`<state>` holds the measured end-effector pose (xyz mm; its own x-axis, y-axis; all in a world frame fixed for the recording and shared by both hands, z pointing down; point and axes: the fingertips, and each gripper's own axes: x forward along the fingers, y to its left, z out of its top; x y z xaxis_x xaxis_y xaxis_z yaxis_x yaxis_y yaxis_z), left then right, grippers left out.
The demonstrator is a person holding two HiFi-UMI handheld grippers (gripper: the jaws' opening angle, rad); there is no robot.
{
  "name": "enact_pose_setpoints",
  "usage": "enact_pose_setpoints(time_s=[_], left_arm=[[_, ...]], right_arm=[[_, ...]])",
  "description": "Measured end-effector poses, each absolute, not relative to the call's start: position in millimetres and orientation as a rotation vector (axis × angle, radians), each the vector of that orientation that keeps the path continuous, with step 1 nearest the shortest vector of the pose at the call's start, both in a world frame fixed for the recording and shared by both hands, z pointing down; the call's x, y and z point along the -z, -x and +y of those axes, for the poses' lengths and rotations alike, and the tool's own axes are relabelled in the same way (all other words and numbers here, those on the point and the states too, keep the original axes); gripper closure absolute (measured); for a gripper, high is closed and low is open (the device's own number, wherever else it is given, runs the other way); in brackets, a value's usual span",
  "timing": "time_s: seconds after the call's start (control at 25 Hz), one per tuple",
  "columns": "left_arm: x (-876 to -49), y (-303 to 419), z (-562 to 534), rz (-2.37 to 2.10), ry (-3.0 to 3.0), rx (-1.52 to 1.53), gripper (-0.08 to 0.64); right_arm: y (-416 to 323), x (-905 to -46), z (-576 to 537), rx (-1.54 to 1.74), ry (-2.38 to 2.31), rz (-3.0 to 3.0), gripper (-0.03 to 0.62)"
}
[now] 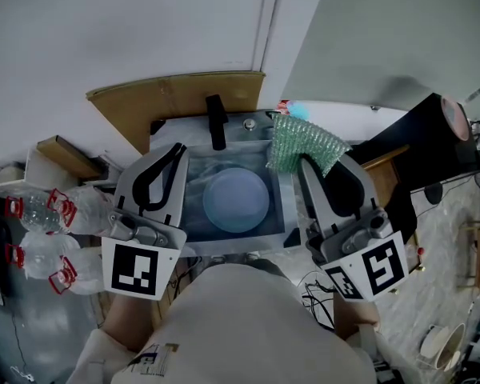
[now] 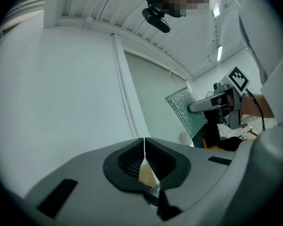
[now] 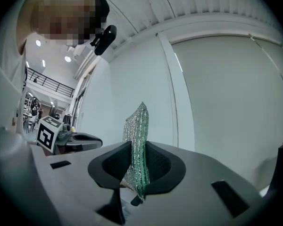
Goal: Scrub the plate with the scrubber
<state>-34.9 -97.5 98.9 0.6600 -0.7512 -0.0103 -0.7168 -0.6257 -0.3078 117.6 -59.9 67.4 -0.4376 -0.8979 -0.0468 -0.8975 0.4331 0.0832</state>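
Grasps the scrubber [image 1: 302, 141] in the right gripper [image 1: 306, 165]: pads clenched on the lower edge of the green mesh, the rest standing free above the tips. Shows the left gripper [image 1: 176, 152] clenched on nothing, pads together. Finds the plate [image 1: 236, 200] flat in the sink [image 1: 194, 170] basin, at 6 o'clock from the black faucet [image 1: 216, 122]. Puts the scrubber at 1 o'clock from the plate and apart from it, the left gripper at 10 o'clock, also apart. No contact with the plate yet; scrubbing judged not under way.

Risks, as judgement:
- Thin hold on a floppy mesh: could slip out or fold over once dragged across the plate.
- Plate loose in the basin, unheld: likely to slide or spin under a one-sided scrub unless pinned by the left gripper.
- Clenched left tips poor for pinning a rim; would need opening first.
- Faucet at 12 o'clock of the plate: could catch the right gripper on the way down.
- Hard jaw tips on the plate if the mesh bunches: scraping or chipping.

Counts:
- One plate, one scrubber, one sink, one faucet, two grippers.
- One sheet of cardboard [image 1: 176, 94] at 12 o'clock behind the sink.
- At least two clear bottles [image 1: 44, 214] with red bands at 9 o'clock of the sink; exact number unclear.
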Motion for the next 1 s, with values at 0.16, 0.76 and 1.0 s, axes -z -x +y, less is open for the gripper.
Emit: enact_pose_setpoints(time_s=[0.16,0.76,1.0], left_arm=[[-108,31,-91,1.172,2.637,0.193,0.537],[-126,21,-87,1.172,2.675,0.253,0.537],[-128,17,-86,1.171,2.682,0.254,0.537]], right_arm=[[-116,-84,-57,0.125,-1.635,-2.622,0.488],[-125,-93,-54,0.072,-1.663,-2.626,0.488],[-132,-90,-54,0.067,-1.684,-2.631,0.488]])
